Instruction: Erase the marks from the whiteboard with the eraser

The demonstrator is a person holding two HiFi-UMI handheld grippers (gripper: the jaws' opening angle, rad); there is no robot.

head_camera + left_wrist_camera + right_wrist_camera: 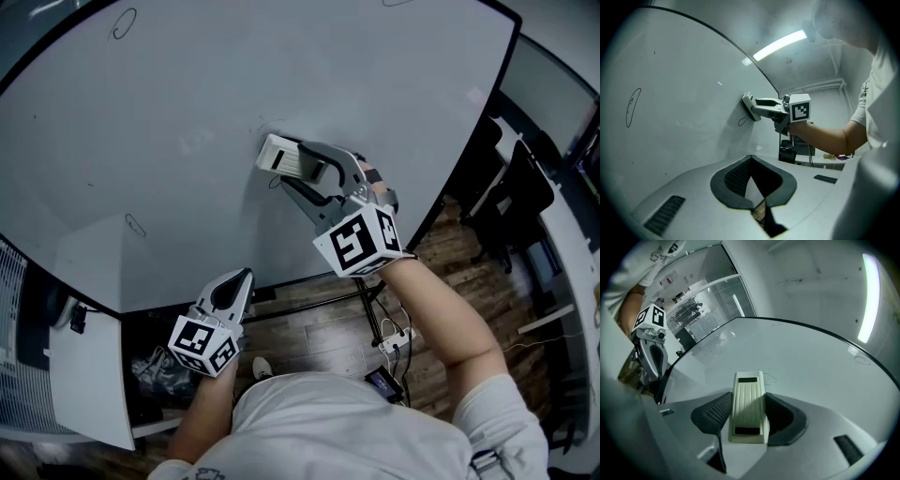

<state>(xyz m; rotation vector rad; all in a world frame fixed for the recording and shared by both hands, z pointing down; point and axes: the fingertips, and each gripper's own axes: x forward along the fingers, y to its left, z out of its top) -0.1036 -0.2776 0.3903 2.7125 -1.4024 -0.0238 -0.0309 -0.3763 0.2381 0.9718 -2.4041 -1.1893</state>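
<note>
The large white whiteboard (187,141) has a smooth, glossy face that catches the ceiling light. The cream ribbed plastic eraser (748,401) looks matt, as do the black, finely dimpled rubbery pads (714,414) of the right gripper (749,417), whose shell is smooth grey plastic. The brown floor (319,323) below shows wood-grain planks.
</note>
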